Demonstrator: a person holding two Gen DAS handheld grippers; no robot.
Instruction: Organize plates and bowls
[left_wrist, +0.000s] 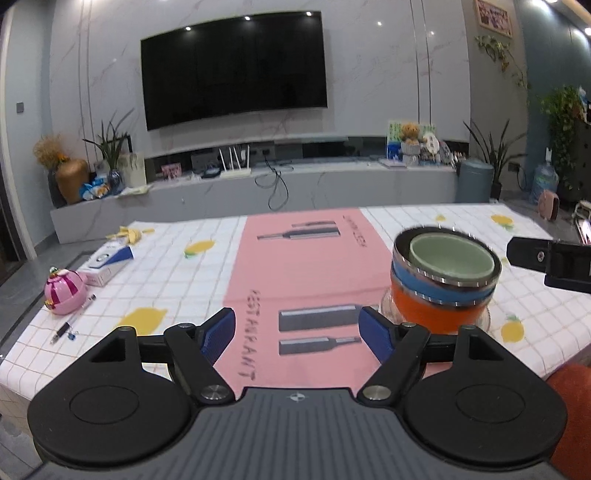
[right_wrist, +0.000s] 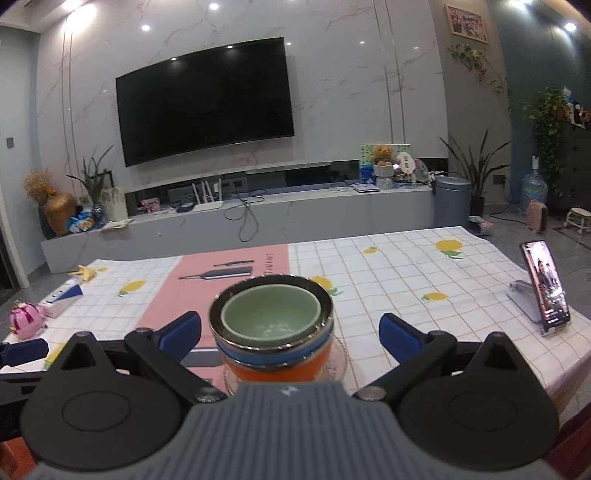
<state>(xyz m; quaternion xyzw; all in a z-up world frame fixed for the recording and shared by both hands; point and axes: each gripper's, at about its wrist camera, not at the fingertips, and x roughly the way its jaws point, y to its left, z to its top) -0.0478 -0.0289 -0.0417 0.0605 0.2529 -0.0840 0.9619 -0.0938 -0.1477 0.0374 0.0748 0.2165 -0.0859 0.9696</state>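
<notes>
**Bowl stack on glass plate; both grippers spread and empty**

I read the left gripper (left_wrist: 297, 334) with its blue-padded jaws spread to full width. Nothing sits between them; only the pink printed placemat (left_wrist: 303, 266) shows in the gap.

I read the right gripper (right_wrist: 290, 334) with its jaws also spread wide. The bowl stack stands between and just ahead of the 2 pads, and neither pad touches it.

The stack holds 3 nested bowls: a pale green ceramic bowl (right_wrist: 271, 315) sits inside a blue bowl with a steel rim (right_wrist: 273, 352), which sits in an orange bowl (right_wrist: 275, 371). The orange bowl rests on a clear glass plate (right_wrist: 340, 363). The plate lies on the white checked tablecloth with lemon prints (right_wrist: 424, 273), at the placemat's right edge.

In the left view, the stack stands right of the jaws.

A phone on a stand (right_wrist: 546, 286) is upright at the table's right.
</notes>
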